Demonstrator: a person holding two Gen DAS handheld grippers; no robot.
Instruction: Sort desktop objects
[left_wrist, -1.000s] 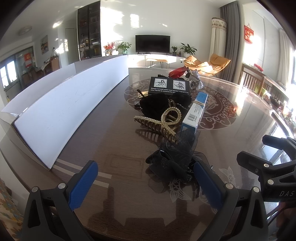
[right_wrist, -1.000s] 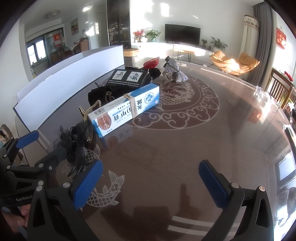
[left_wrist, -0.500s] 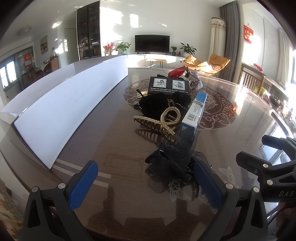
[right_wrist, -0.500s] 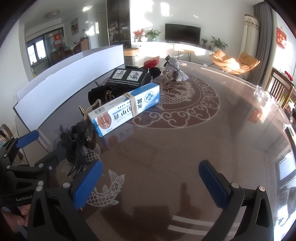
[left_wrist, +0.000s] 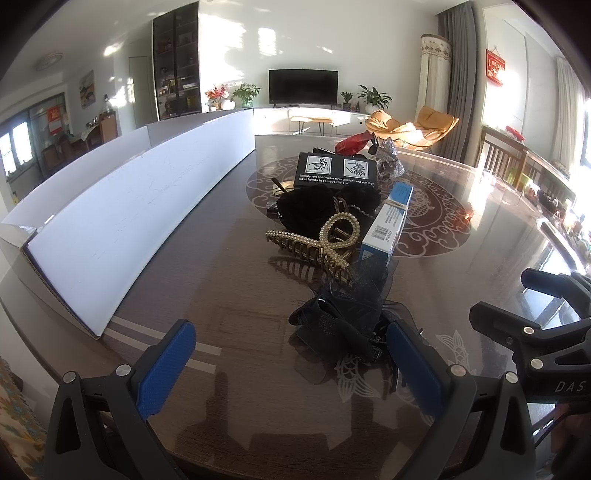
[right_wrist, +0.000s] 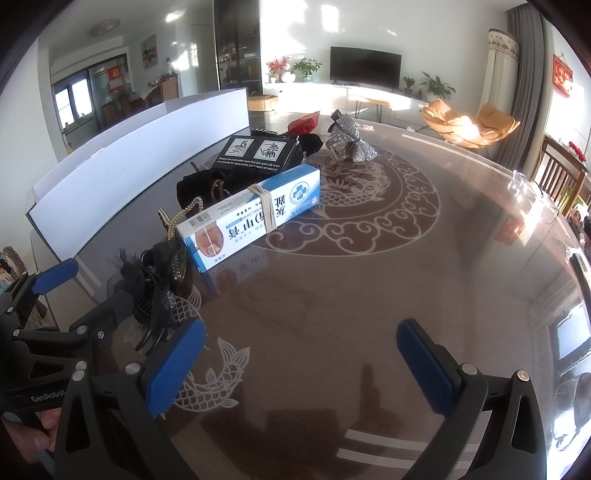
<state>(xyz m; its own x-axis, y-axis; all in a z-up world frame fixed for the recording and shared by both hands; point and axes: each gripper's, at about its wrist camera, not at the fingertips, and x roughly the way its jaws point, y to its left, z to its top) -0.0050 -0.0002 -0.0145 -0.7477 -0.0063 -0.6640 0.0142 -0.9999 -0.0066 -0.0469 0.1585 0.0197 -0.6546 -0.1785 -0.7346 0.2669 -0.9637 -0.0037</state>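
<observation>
A row of small objects lies along the glass-topped table. Nearest is a black mesh hair bow, just ahead of my left gripper, which is open and empty. Behind it come a gold pearl claw clip, a blue and white box bound with a rubber band, a black velvet hair piece, a black printed box, a silver bow and a red pouch. My right gripper hangs open over bare glass, right of the bow.
A long white open cardboard box runs along the table's left side. The right gripper's body shows at the left wrist view's right edge. Wooden chairs stand at the far right edge.
</observation>
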